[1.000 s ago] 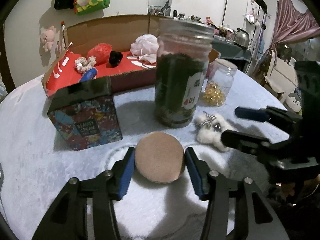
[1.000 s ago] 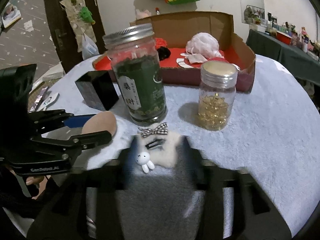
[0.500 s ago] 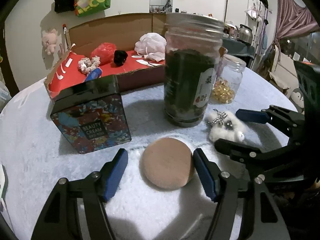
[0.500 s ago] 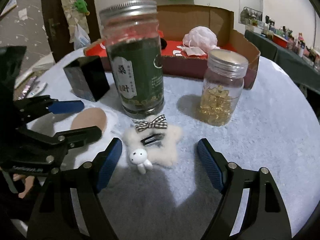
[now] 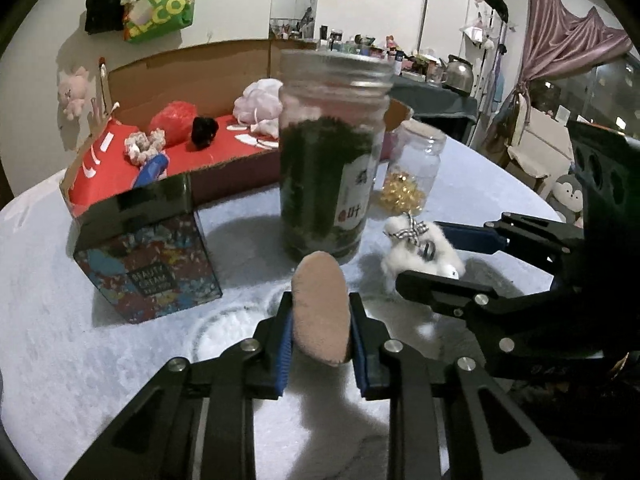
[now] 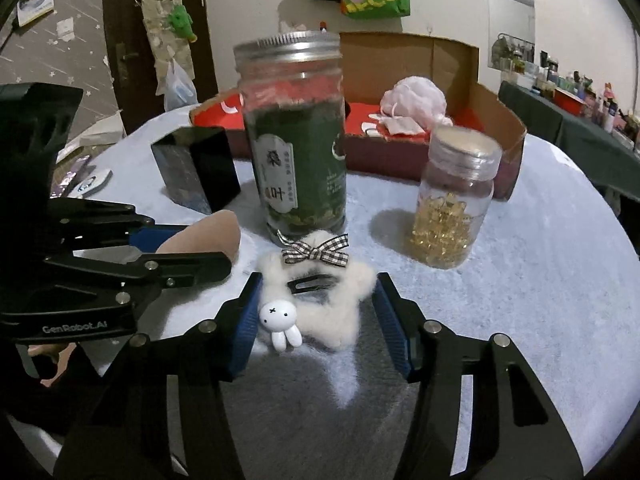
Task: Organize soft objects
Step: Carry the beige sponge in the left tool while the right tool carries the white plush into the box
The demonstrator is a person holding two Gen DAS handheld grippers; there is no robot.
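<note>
Soft objects partly sorted: several lie in the cardboard box, while left gripper jaws are closing on the powder puff and right gripper jaws are closing around the fluffy hair clip on the tabletop.

The tall jar hides part of the small jar behind it. Shelf clutter past the tabletop's far right edge is too small to identify.
</note>
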